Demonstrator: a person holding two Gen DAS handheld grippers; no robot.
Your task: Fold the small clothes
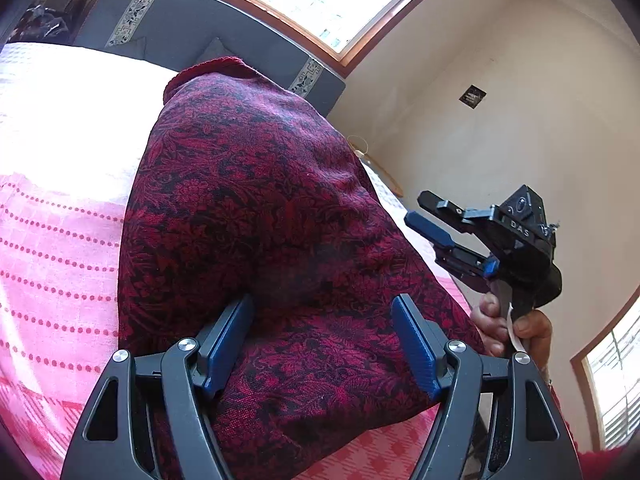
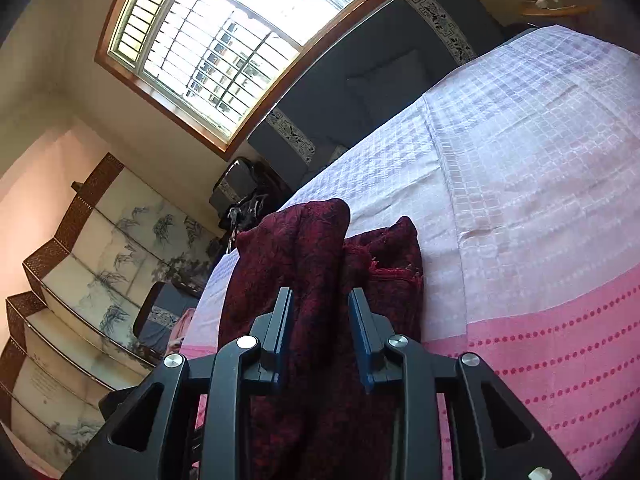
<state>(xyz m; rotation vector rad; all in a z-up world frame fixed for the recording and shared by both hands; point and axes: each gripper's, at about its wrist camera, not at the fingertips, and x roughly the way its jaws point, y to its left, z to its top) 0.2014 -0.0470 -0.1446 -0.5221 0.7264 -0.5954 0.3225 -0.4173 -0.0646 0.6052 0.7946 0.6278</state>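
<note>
One maroon garment [image 1: 256, 208], two tongs [image 1: 322, 340], one bedspread [image 2: 540, 184]

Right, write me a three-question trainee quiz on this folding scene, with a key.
1. True or false: the left tool is clamped shut on the dark red patterned garment.
2. What does the garment lie on? A) a wooden floor B) the pink and white bedspread C) a chair
3. Fill in: in the left wrist view, the right tool is seen with its fingers ____.

Key: 1 false, its fingers are spread apart over the cloth; 2 B; 3 open.
</note>
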